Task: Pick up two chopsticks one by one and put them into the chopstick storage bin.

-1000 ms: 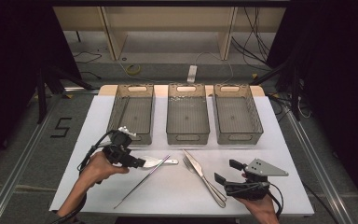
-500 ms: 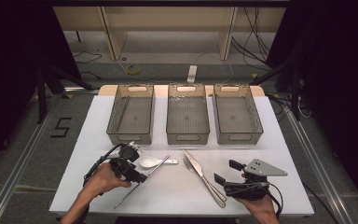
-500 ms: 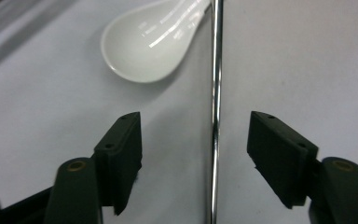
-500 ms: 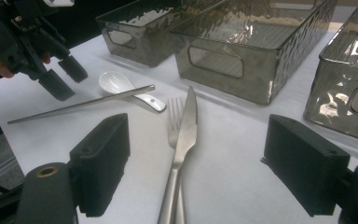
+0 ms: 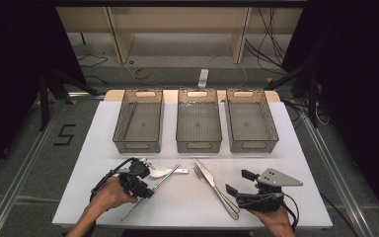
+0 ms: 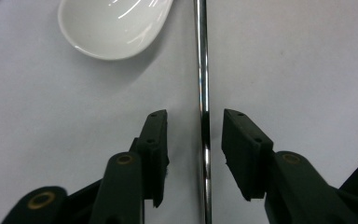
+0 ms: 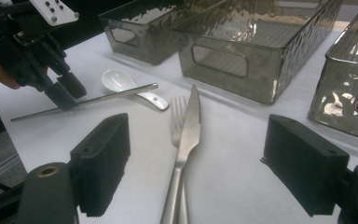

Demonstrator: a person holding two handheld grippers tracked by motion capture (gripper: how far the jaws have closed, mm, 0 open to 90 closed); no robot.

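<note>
With the left hand-held gripper (image 6: 204,154) spread open astride the chopstick (image 6: 202,70) lying on the bench (image 5: 296,148) beside the spoon (image 6: 114,25), its jaws should be kept centred before being squeezed, while the right hand-held gripper (image 7: 196,172) is held wide open.

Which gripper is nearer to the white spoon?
Left. The left gripper is open beside the white spoon, straddling the metal chopstick. The right gripper stays across the table, beyond the knife.
</note>
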